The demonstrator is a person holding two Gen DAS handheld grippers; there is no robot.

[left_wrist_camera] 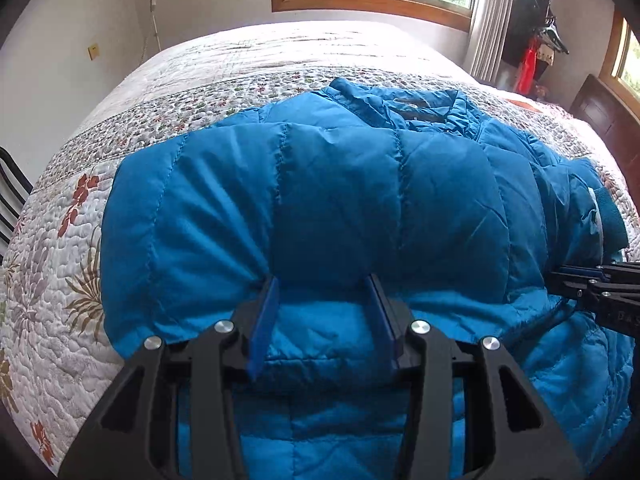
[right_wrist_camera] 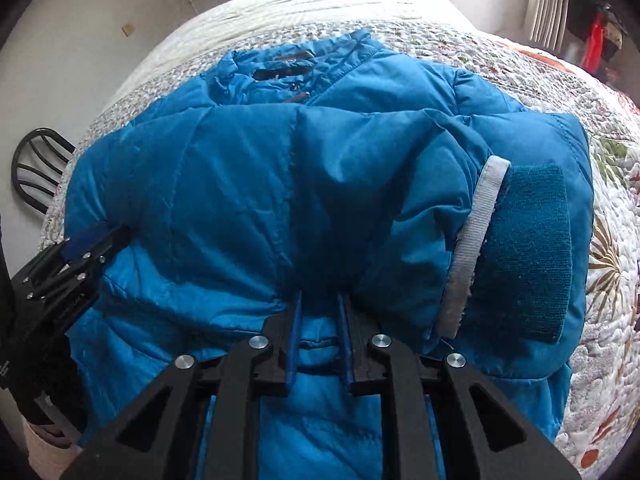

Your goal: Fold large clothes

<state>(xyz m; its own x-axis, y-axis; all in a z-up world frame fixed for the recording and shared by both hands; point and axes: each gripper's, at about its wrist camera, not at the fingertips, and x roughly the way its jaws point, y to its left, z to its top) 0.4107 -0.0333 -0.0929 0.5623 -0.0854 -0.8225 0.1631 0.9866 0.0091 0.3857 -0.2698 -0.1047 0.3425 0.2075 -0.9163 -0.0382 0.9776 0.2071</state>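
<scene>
Puffy blue quilted jacket (left_wrist_camera: 328,184) lies half folded at frame centre; left gripper (left_wrist_camera: 323,300) and right gripper (right_wrist_camera: 319,312) each pinch its doubled fabric; final folds remain.

Two handheld grippers, the left gripper (left_wrist_camera: 324,292) and the right gripper (right_wrist_camera: 320,300), share one build: matte black angular linkage arms with triangular cutouts. Round silver bolts cap the joints. Flat blue pads (left_wrist_camera: 264,320) line each finger's inner face.
</scene>
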